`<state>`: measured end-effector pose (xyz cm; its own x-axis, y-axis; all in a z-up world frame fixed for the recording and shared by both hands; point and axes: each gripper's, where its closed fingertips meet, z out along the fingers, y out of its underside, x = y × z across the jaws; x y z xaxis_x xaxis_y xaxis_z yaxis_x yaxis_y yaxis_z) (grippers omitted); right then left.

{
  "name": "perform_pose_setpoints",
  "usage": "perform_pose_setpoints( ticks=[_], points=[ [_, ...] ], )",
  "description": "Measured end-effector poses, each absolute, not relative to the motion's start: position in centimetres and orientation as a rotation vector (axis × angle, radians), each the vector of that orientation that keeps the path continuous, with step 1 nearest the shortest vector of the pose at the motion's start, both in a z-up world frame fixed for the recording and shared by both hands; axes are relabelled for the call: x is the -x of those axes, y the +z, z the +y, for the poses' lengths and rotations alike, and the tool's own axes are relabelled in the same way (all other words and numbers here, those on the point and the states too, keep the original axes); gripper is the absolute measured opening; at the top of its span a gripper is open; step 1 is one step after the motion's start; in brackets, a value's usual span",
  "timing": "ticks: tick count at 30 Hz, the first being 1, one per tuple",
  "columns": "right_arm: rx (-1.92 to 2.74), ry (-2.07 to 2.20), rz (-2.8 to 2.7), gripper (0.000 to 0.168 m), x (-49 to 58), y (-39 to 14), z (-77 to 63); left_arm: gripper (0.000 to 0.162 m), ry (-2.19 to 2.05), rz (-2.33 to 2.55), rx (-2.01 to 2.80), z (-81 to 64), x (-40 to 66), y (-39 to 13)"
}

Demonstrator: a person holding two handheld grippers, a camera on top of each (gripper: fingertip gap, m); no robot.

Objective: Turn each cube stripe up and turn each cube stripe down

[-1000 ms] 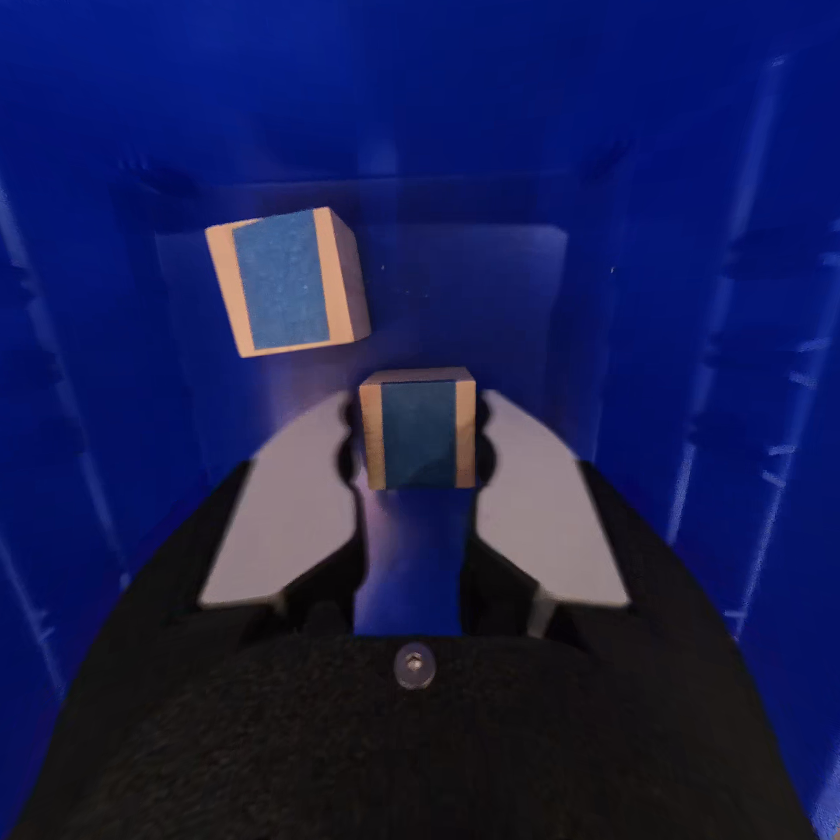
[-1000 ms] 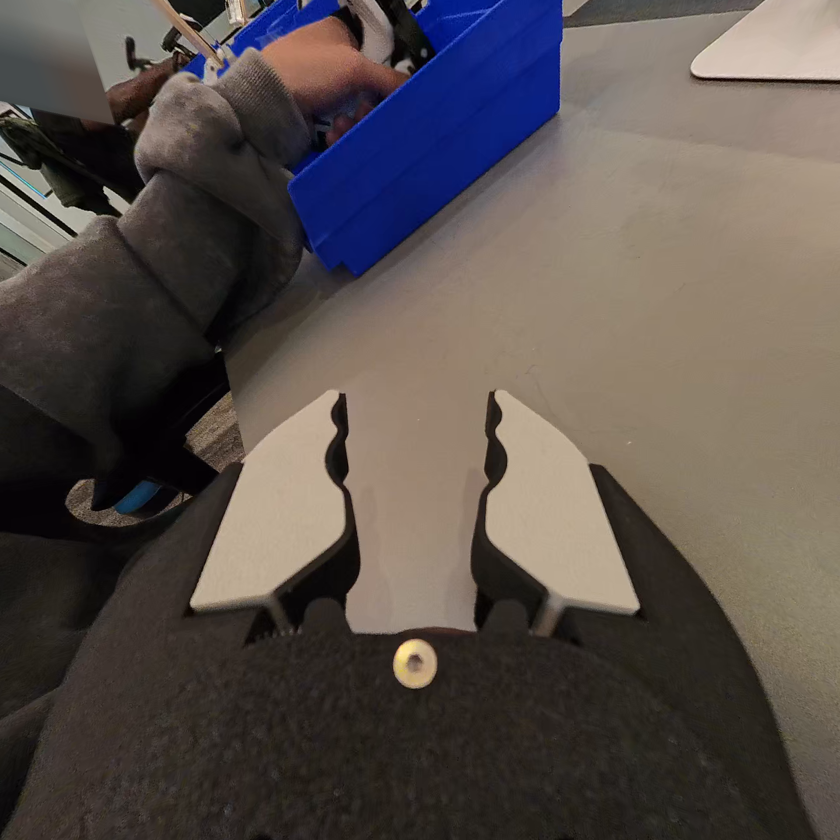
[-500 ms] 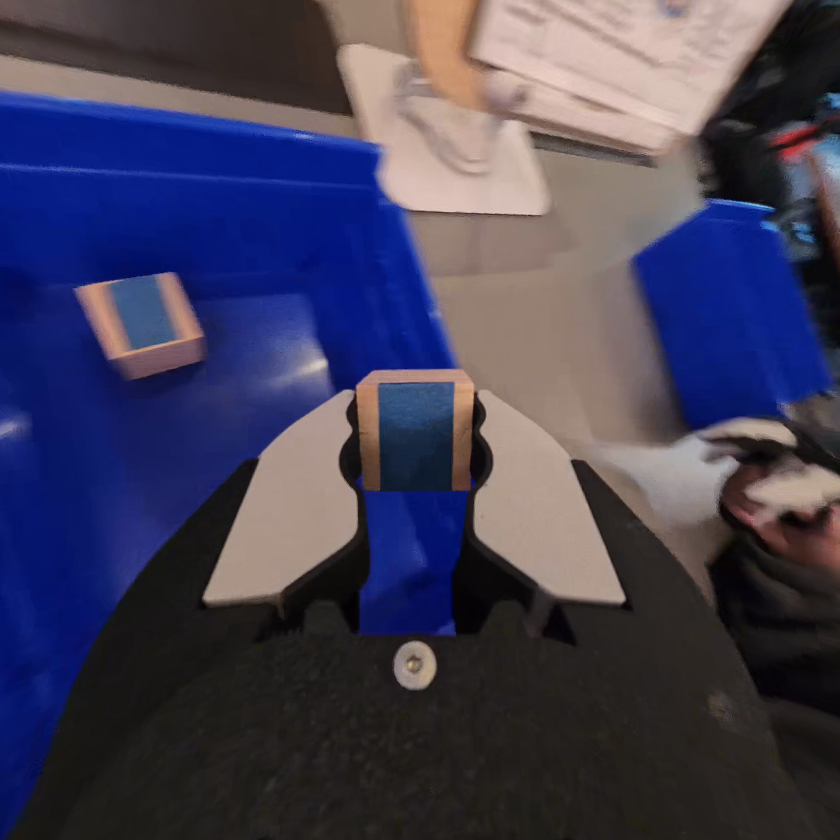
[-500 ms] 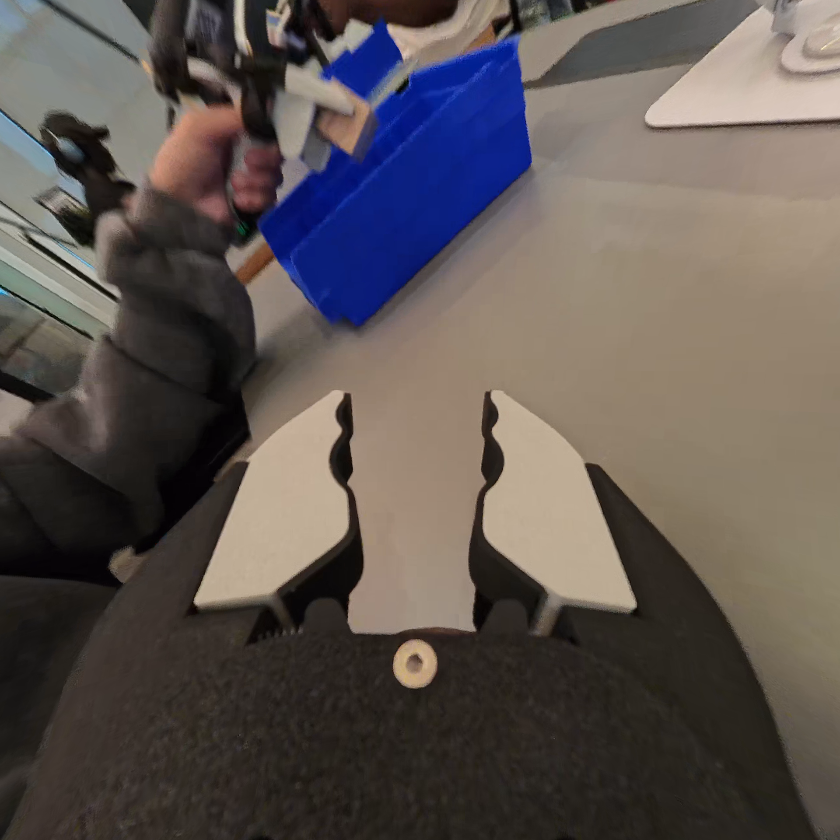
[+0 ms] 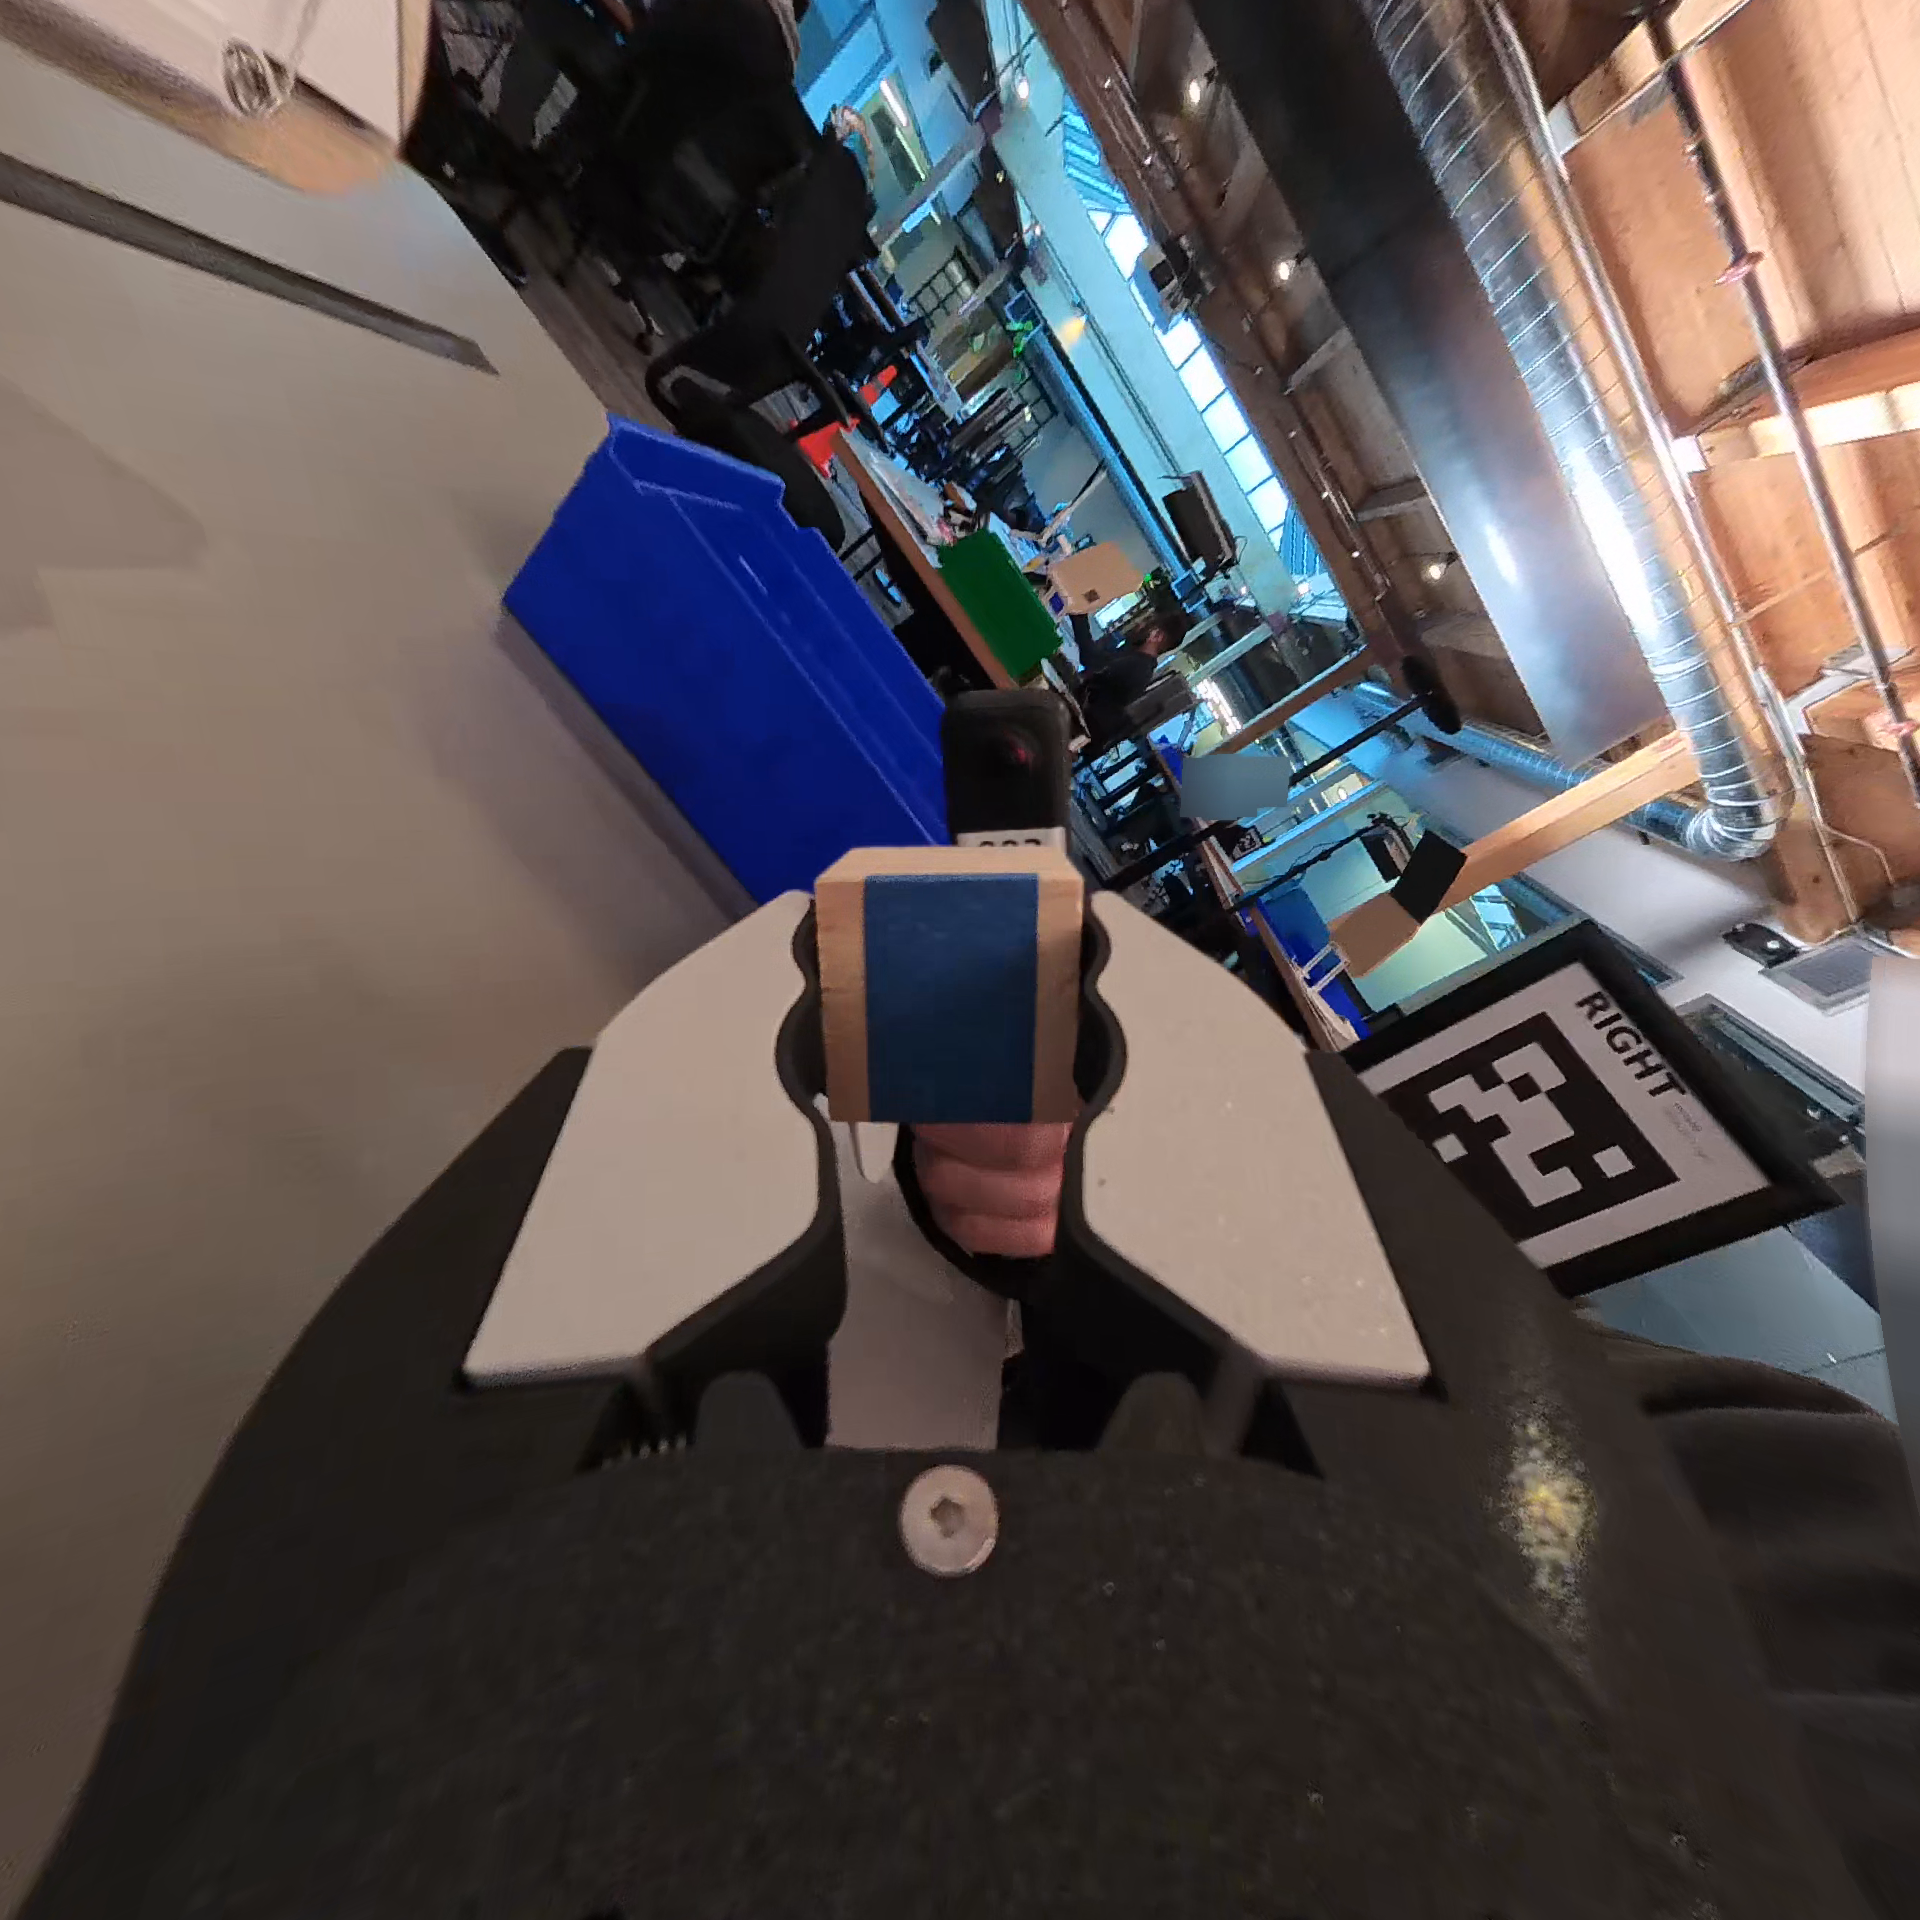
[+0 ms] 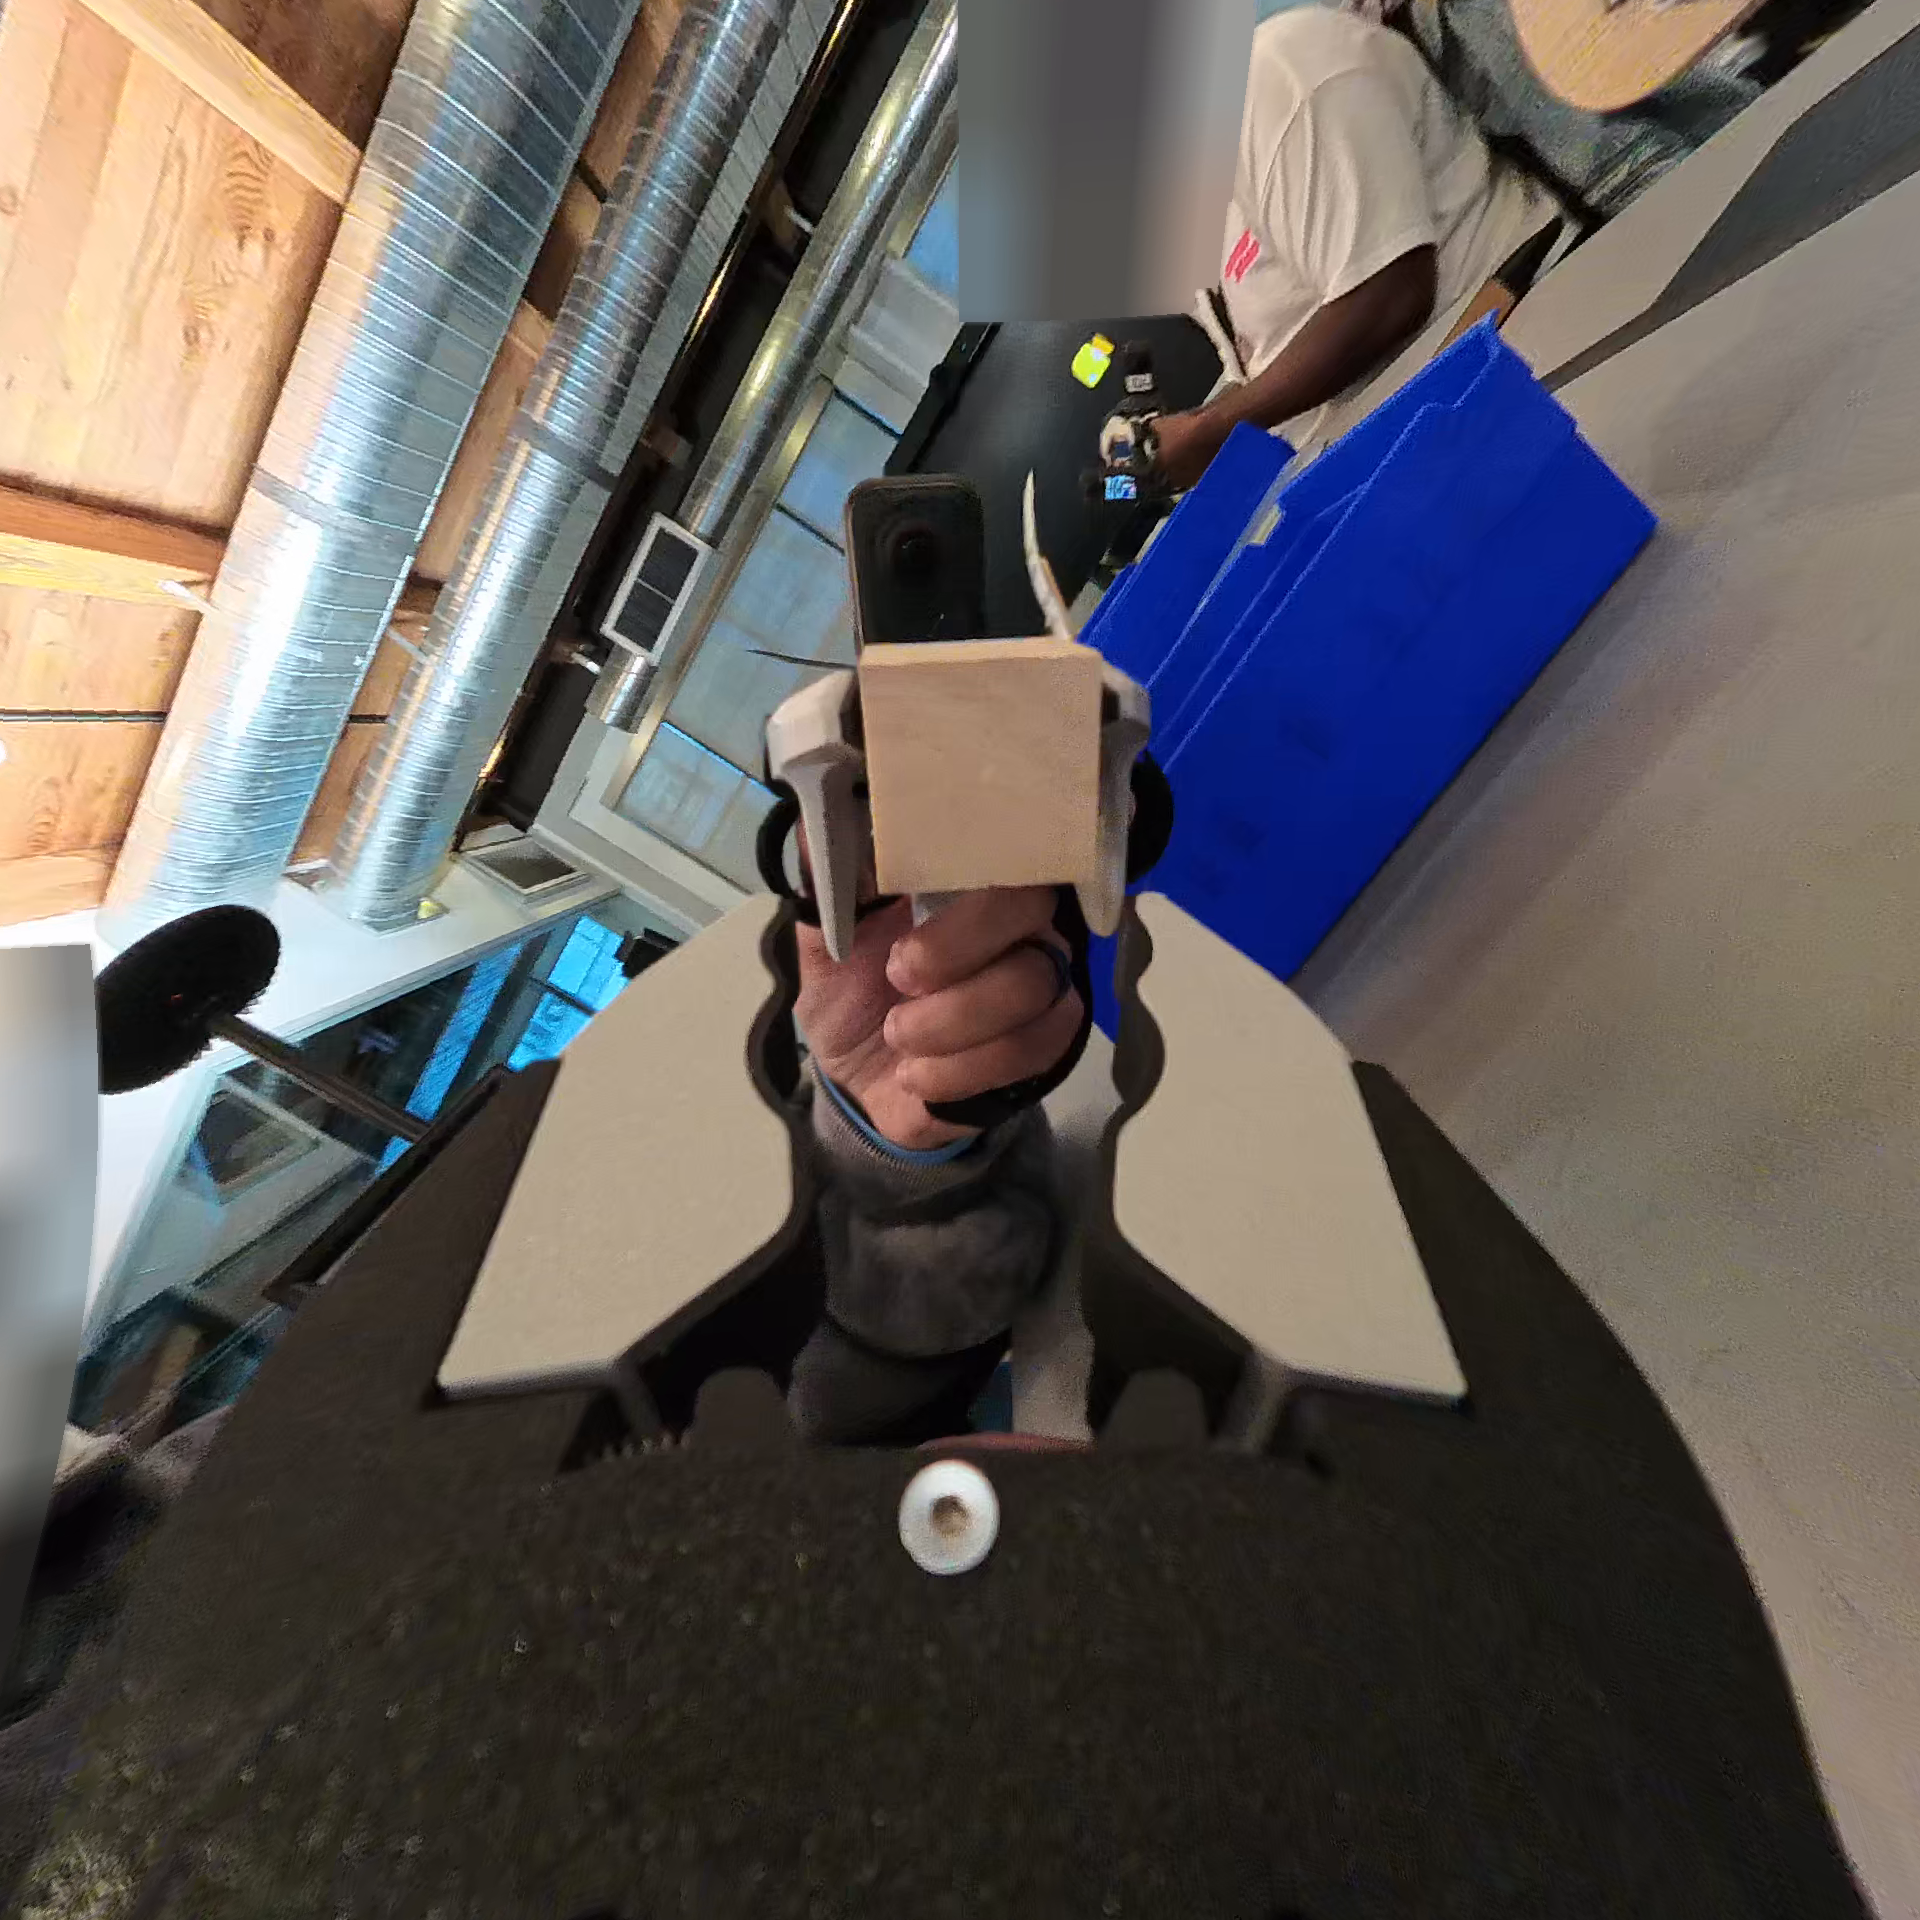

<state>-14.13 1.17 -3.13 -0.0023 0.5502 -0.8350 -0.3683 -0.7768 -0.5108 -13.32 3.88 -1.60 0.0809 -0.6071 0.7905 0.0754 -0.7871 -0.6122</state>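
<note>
Your left tool is clamped on the cube, up off the grey tabletop; right tool gapes empty. Blue bin on the tabletop, ducts overhead.

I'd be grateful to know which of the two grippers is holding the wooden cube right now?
The left gripper: its jaws are clamped on the striped cube. The right gripper stands open and empty.
</note>
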Motion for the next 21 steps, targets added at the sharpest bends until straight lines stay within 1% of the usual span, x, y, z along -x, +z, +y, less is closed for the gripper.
perform_pose_setpoints(
  ticks=[5,6,7,10,11,14,17,19,21],
  points=[
    [1.665,1.742,-0.185,0.057,14.1,-4.0,1.5,0.044,-1.789,0.579,1.896,2.4,11.5,-2.9],
    [1.658,1.749,-0.179,0.049,14.0,-4.0,1.6,0.044,-1.789,0.596,1.903,2.1,11.2,-3.1],
    [1.659,1.758,-0.188,0.045,13.9,-4.1,1.4,0.044,-1.798,0.599,1.901,2.0,11.0,-3.2],
    [1.685,1.715,-0.214,0.045,13.6,-4.3,1.3,0.044,-1.827,0.607,1.914,1.8,10.9,-3.3],
    [1.686,1.692,-0.228,0.045,13.6,-4.3,1.3,0.047,-1.808,0.617,1.911,1.9,11.1,-3.2],
    [1.69,1.661,-0.245,0.045,12.9,-4.1,1.4,0.069,-1.48,0.651,1.945,3.4,12.7,-3.8],
    [1.752,1.515,-0.259,0.045,11.5,-4.6,2.1,0.073,-1.033,0.601,2.027,5.6,15.7,-5.6],
    [1.821,1.359,-0.267,0.045,9.8,-5.2,2.9,0.076,-0.852,0.55,2.024,6.2,17.5,-6.4],
    [1.849,1.215,-0.266,0.045,7.8,-5.1,3.7,0.076,-0.628,0.55,2.086,6.3,19.4,-8.7]
  ],
)
